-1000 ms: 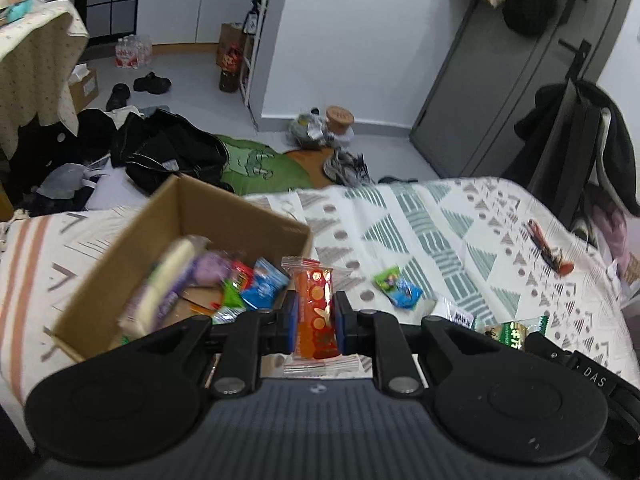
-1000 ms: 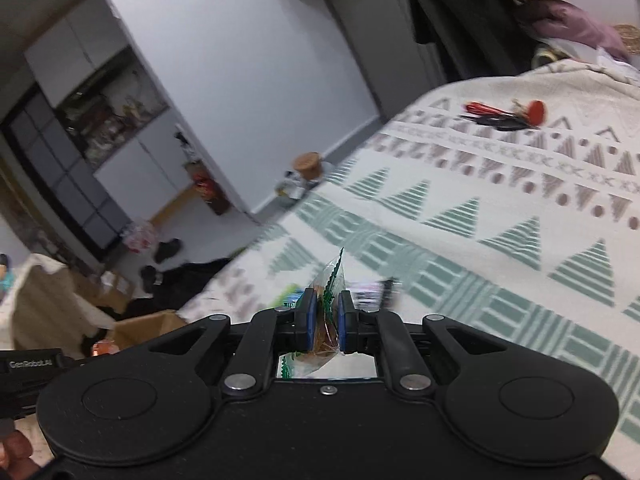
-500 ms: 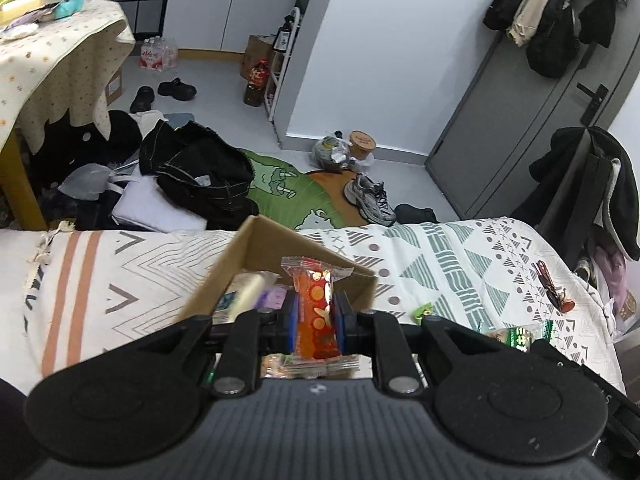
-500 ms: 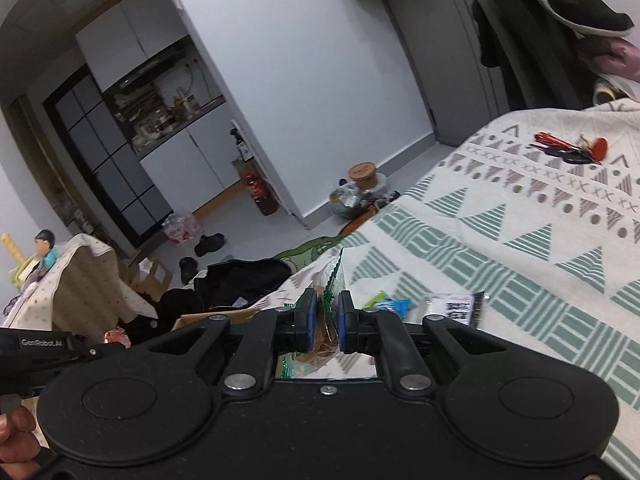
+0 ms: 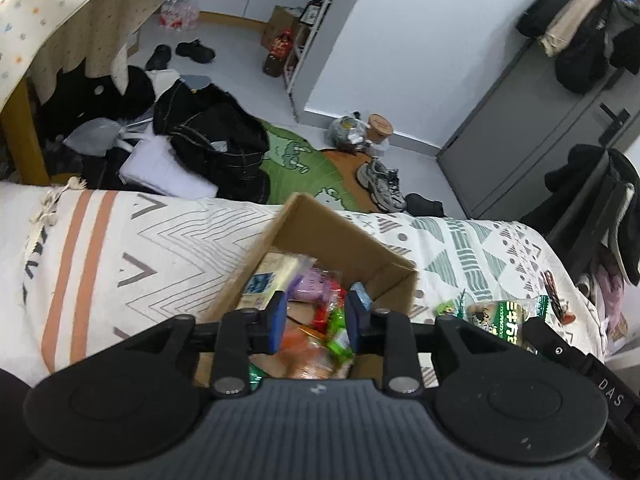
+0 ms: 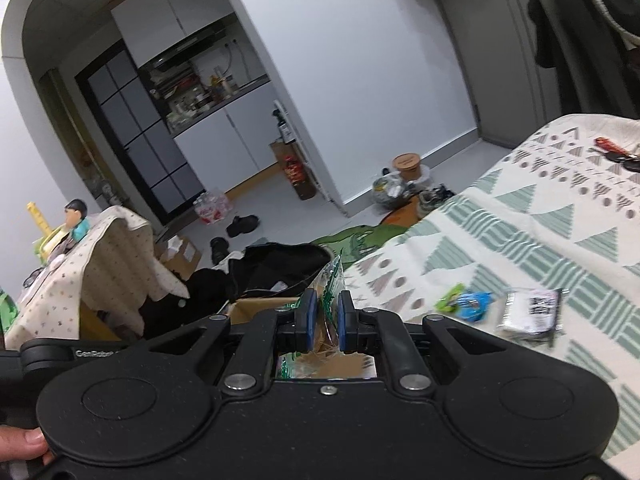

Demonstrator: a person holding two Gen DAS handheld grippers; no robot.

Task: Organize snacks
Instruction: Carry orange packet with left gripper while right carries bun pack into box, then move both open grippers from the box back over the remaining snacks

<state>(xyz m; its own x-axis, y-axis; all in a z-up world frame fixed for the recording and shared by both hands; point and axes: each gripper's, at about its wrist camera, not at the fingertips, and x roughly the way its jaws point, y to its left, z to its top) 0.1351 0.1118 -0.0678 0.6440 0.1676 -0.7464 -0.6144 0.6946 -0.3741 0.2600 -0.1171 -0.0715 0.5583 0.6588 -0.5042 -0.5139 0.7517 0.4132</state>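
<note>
An open cardboard box (image 5: 352, 240) of mixed snacks sits on the patterned bedspread (image 5: 160, 248). My left gripper (image 5: 315, 320) hovers open right above the box, fingers apart with nothing between them. An orange packet (image 5: 304, 346) lies inside the box below it. My right gripper (image 6: 326, 320) is shut on a clear green-printed snack packet (image 6: 331, 280), held just right of the box (image 6: 260, 305); the same packet (image 5: 500, 316) shows in the left wrist view. A green-blue packet (image 6: 466, 300) and a silver-black packet (image 6: 530, 312) lie loose on the bed.
Red keys (image 6: 612, 152) rest near the bed's far right edge. Beyond the bed, the floor holds black bags (image 5: 216, 140), shoes (image 5: 380, 180) and a green mat (image 5: 296, 164). A cloth-covered table (image 5: 60, 20) stands at left. A person's thumb (image 6: 24, 440) grips the left handle.
My left gripper carried the orange packet over the box, opened and let it fall inside. My right gripper swung left toward the box, still holding the green packet.
</note>
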